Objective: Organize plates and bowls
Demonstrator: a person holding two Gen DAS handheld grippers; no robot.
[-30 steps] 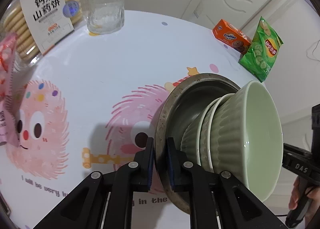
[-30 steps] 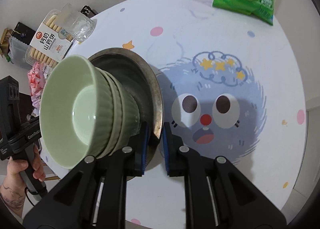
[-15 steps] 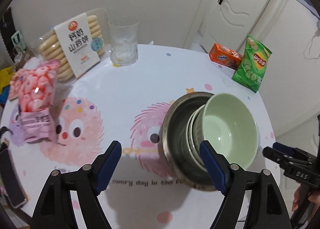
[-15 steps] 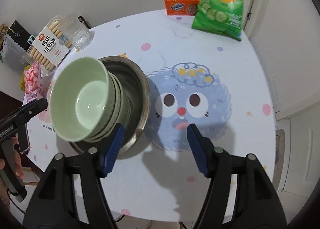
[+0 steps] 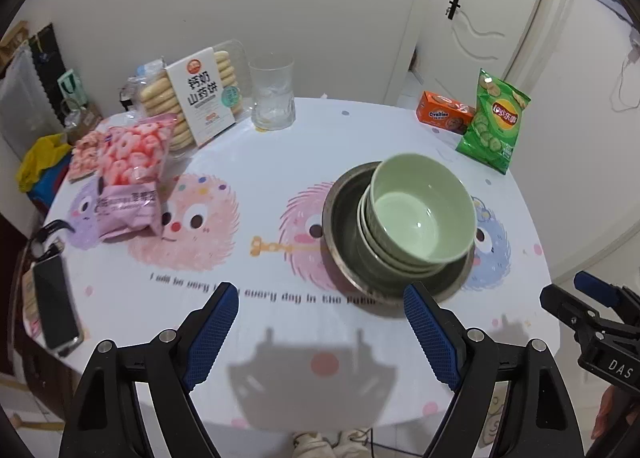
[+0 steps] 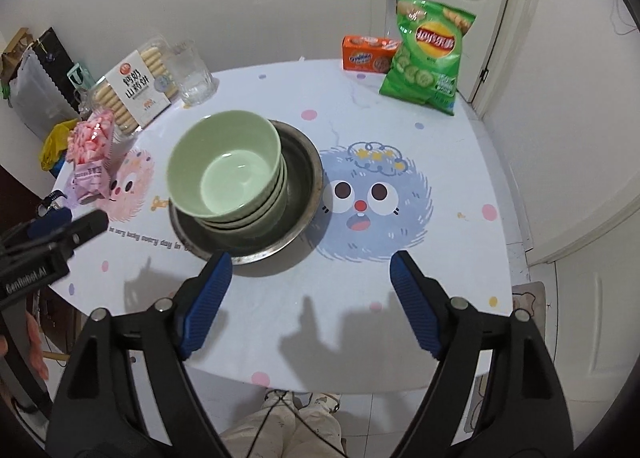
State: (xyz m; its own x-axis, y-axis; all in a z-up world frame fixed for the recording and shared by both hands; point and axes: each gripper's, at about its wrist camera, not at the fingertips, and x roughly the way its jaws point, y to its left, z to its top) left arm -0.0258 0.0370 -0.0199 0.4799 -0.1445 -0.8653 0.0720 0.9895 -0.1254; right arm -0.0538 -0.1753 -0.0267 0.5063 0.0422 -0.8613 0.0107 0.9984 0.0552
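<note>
A stack of pale green bowls (image 5: 420,213) (image 6: 224,171) sits inside a round metal plate (image 5: 344,217) (image 6: 304,173) on the round table (image 5: 280,153) (image 6: 400,129). My left gripper (image 5: 320,294) hangs above the table's near edge, short of the plate, its jaws opening with nothing between them. My right gripper (image 6: 310,262) is likewise raised in front of the plate, jaws opening and empty. Each gripper shows at the side of the other's view: the right gripper (image 5: 592,306) and the left gripper (image 6: 60,225).
Around the table's far rim stand a biscuit tray (image 5: 192,101), a glass (image 5: 272,93), a pink snack bag (image 5: 128,177), an orange box (image 5: 444,113) and a green crisp bag (image 5: 496,121). A phone (image 5: 54,302) lies at the left edge. A person's legs (image 6: 280,426) are below.
Both grippers let go of the metal plate's rim, opened wide and pulled back and up. The plate with the bowls now rests flat on the table.
</note>
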